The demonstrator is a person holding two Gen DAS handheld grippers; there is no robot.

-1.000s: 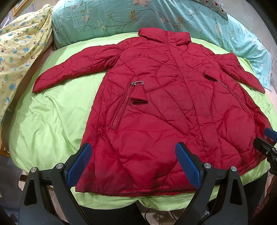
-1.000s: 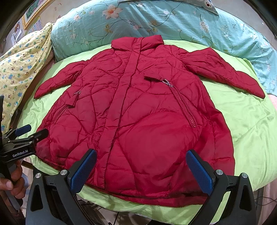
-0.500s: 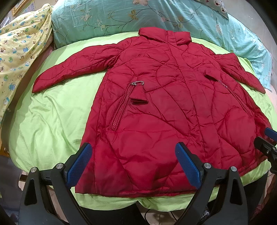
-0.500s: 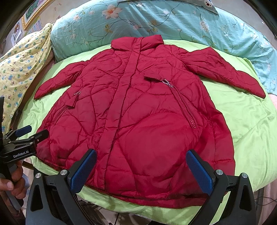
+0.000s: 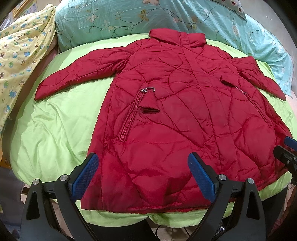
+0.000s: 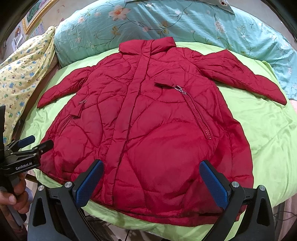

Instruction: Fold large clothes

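Observation:
A red quilted jacket (image 5: 176,111) lies flat, front up, on a lime green bed sheet (image 5: 55,126), collar at the far side, both sleeves spread out. It also shows in the right wrist view (image 6: 148,120). My left gripper (image 5: 143,172) is open and empty, hovering over the lower left part of the hem. My right gripper (image 6: 151,178) is open and empty over the lower right part of the hem. Each gripper shows at the edge of the other's view: the right gripper (image 5: 285,148), the left gripper (image 6: 35,142).
A teal floral pillow (image 5: 130,16) lies behind the collar. A yellow printed quilt (image 5: 18,55) lies at the left. The green sheet (image 6: 269,129) extends past both sleeves. The bed's front edge is just below the hem. A picture frame (image 6: 35,16) hangs at far left.

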